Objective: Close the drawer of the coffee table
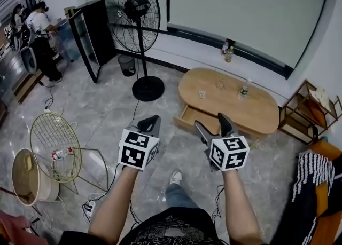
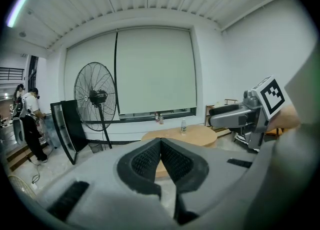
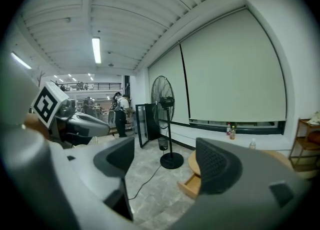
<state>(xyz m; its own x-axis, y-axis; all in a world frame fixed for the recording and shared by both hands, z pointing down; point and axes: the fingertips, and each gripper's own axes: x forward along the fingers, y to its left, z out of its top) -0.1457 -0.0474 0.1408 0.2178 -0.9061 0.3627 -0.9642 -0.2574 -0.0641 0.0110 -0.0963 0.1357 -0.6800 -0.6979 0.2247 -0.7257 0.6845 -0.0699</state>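
The oval wooden coffee table point(image 1: 235, 108) stands ahead on the grey floor, and its drawer point(image 1: 193, 117) is pulled out toward me on the near left side. Both grippers hang in the air short of the table. My left gripper point(image 1: 151, 124) is shut with its pads together and nothing in them point(image 2: 161, 144). My right gripper point(image 1: 212, 124) is open and empty, its tips just before the drawer's front in the head view. Between its jaws point(image 3: 165, 161), the open drawer point(image 3: 191, 184) shows low on the right. Each gripper sees the other: right gripper point(image 2: 240, 116), left gripper point(image 3: 75, 124).
A plastic bottle point(image 1: 245, 89) and small items sit on the tabletop. A standing fan point(image 1: 140, 36) with its round base is left of the table, beside a black glass cabinet point(image 1: 93, 38). A wire basket point(image 1: 56, 145), a shelf point(image 1: 307, 110) and a floor cable point(image 1: 115, 180) are around me. People stand far left.
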